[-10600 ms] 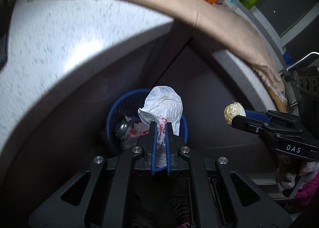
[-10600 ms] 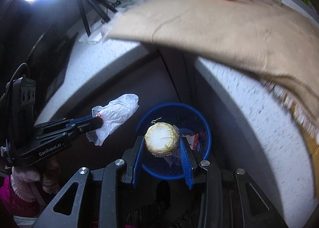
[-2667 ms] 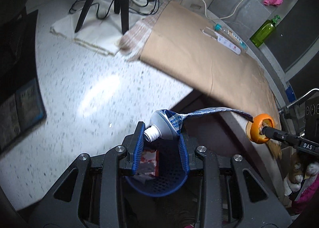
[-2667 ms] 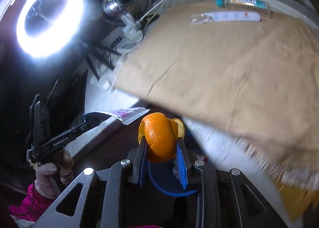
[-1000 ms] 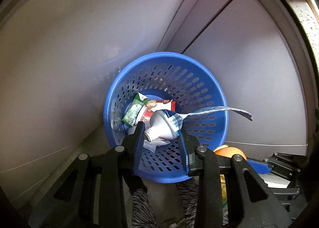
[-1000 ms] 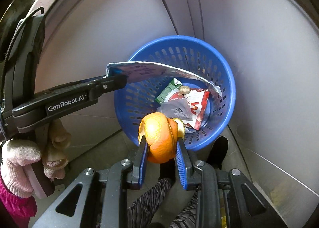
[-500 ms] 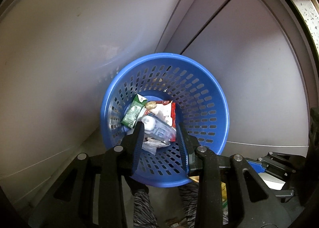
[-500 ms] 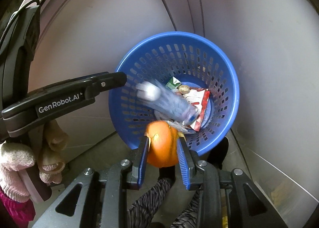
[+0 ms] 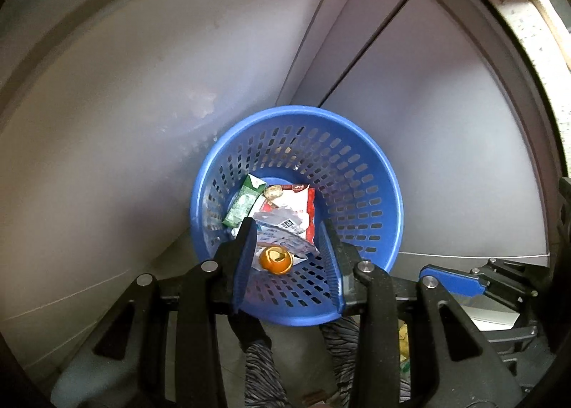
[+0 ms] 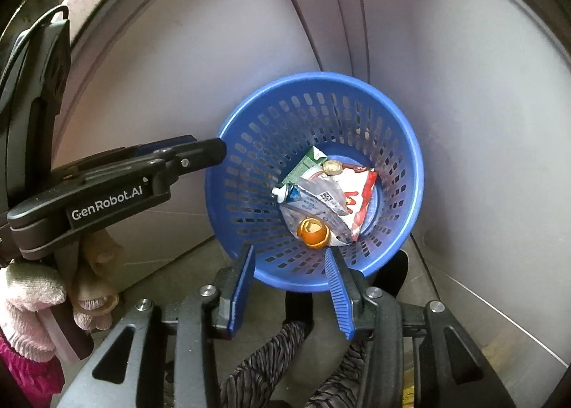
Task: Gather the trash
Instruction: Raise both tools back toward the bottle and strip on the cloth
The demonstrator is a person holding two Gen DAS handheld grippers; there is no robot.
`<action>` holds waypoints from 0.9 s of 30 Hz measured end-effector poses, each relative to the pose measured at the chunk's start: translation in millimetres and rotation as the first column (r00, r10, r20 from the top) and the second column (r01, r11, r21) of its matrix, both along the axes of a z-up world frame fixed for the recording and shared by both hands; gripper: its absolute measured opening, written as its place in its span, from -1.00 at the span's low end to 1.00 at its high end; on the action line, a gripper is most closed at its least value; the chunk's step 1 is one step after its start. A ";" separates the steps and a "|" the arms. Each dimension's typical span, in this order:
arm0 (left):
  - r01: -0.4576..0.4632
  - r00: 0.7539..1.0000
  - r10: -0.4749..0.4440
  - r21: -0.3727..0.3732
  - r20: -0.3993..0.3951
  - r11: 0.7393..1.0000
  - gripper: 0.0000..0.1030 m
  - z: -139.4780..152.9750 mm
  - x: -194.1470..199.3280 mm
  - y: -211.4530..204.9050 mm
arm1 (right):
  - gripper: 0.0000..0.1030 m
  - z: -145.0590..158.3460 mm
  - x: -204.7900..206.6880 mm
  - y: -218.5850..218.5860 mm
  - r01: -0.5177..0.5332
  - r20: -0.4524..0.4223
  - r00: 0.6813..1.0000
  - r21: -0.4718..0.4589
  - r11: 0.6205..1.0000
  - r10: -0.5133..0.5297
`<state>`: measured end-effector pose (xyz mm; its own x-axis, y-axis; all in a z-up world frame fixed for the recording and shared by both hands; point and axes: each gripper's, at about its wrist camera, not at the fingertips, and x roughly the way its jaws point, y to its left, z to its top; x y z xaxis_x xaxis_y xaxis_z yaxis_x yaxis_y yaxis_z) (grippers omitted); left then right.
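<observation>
Both are held over the blue basket (image 10: 410, 144) on the floor. The right hand-held gripper (image 10: 291, 286) has just been opening and nothing is left between its jaws; the left hand-held gripper (image 9: 287, 261) is parted and empty too. The orange peel (image 10: 313, 229) is seen lying on the squeezed tube (image 10: 314, 199), beside a red-white wrapper (image 10: 358, 194) and green carton (image 10: 303, 165).

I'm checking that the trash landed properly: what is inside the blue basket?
Inside the blue basket: orange peel on a squeezed tube, a red-white wrapper, a green carton. Anything beneath is hidden.
</observation>
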<state>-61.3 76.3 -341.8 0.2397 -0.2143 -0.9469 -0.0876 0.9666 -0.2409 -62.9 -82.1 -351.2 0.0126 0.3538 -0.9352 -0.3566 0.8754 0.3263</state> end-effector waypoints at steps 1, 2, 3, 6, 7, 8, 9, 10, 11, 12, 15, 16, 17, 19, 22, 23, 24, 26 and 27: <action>-0.001 1.000 0.001 0.003 0.006 1.000 -0.30 4.9 -1.1 1.2 | -0.18 1.7 0.5 0.0 -0.001 0.003 1.000 0.002 1.000 0.001; -0.003 1.000 0.003 0.005 0.011 1.000 -0.30 9.5 -2.5 2.0 | -0.18 6.1 -0.3 -1.0 -0.001 0.003 1.000 0.005 1.000 0.001; -0.006 1.000 0.006 0.006 0.016 1.000 -0.30 14.0 -3.2 2.9 | -0.18 11.5 -1.0 -2.0 -0.002 0.008 1.000 0.010 1.000 0.002; -0.007 0.999 0.007 0.009 0.042 1.000 -0.30 32.9 -8.1 5.1 | -0.16 28.5 -1.7 -6.0 -0.007 0.025 1.000 0.020 1.000 0.007; -0.007 0.999 0.006 0.013 0.051 1.000 -0.30 38.5 -9.6 5.1 | -0.12 35.8 -2.1 -8.0 -0.010 0.034 0.999 0.024 1.000 0.009; -0.005 0.998 0.004 0.016 0.061 1.000 -0.30 45.9 -11.2 5.9 | -0.10 42.6 -2.4 -10.2 -0.012 0.044 0.999 0.028 1.000 0.011; -0.006 0.997 0.005 0.017 0.071 1.000 -0.30 53.0 -12.4 6.6 | -0.05 52.3 -2.3 -13.3 -0.014 0.057 0.998 0.035 0.999 0.012; -0.008 0.996 0.007 0.015 0.086 1.000 -0.30 62.9 -13.8 7.1 | -0.02 60.5 -2.3 -15.2 -0.015 0.067 0.998 0.040 0.999 0.013; -0.009 0.995 0.008 0.013 0.099 1.000 -0.30 70.3 -14.2 8.0 | -0.01 68.1 -1.4 -17.2 -0.017 0.077 0.997 0.045 0.999 0.013; -0.011 0.994 0.010 0.014 0.110 1.000 -0.30 77.6 -14.9 8.4 | 0.00 79.2 -0.6 -21.0 -0.018 0.092 0.996 0.054 0.998 0.013; -0.021 0.987 0.019 0.008 0.157 1.000 -0.30 105.1 -14.9 8.5 | 0.10 105.6 0.6 -31.3 -0.022 0.126 0.992 0.078 0.997 0.012; -0.022 0.985 0.021 0.003 0.174 1.000 -0.30 114.1 -13.8 8.1 | 0.13 117.2 1.8 -35.8 -0.025 0.143 0.990 0.088 0.996 0.012; -0.019 0.981 0.018 0.002 0.194 1.000 -0.29 125.5 -11.8 6.4 | 0.14 125.5 2.5 -39.2 -0.027 0.155 0.988 0.095 0.995 0.012; -0.011 0.973 0.010 0.005 0.230 1.000 -0.29 144.6 -6.6 1.9 | 0.17 145.9 5.4 -48.5 -0.034 0.184 0.983 0.113 0.993 0.012; 0.008 0.957 -0.008 0.000 0.291 1.000 -0.27 173.4 3.5 -7.6 | 0.24 173.7 13.1 -63.9 -0.032 0.222 0.975 0.139 0.990 0.000; 0.018 0.951 -0.017 0.000 0.308 1.000 -0.24 181.8 6.6 -9.1 | 0.25 181.9 16.4 -69.0 -0.027 0.233 0.972 0.145 0.989 -0.008; 0.032 0.942 -0.033 0.008 0.334 0.999 -0.08 193.5 12.2 -14.8 | 0.26 190.1 20.4 -74.0 -0.021 0.246 0.969 0.153 0.988 -0.017; 0.060 0.922 -0.066 0.029 0.382 0.998 0.08 212.2 22.2 -26.0 | 0.29 209.6 30.0 -85.9 -0.009 0.273 0.961 0.166 0.986 -0.037; 0.073 0.914 -0.081 0.034 0.398 0.997 0.08 218.5 27.6 -31.3 | 0.32 219.5 36.6 -93.1 -0.002 0.293 0.955 0.173 0.985 -0.050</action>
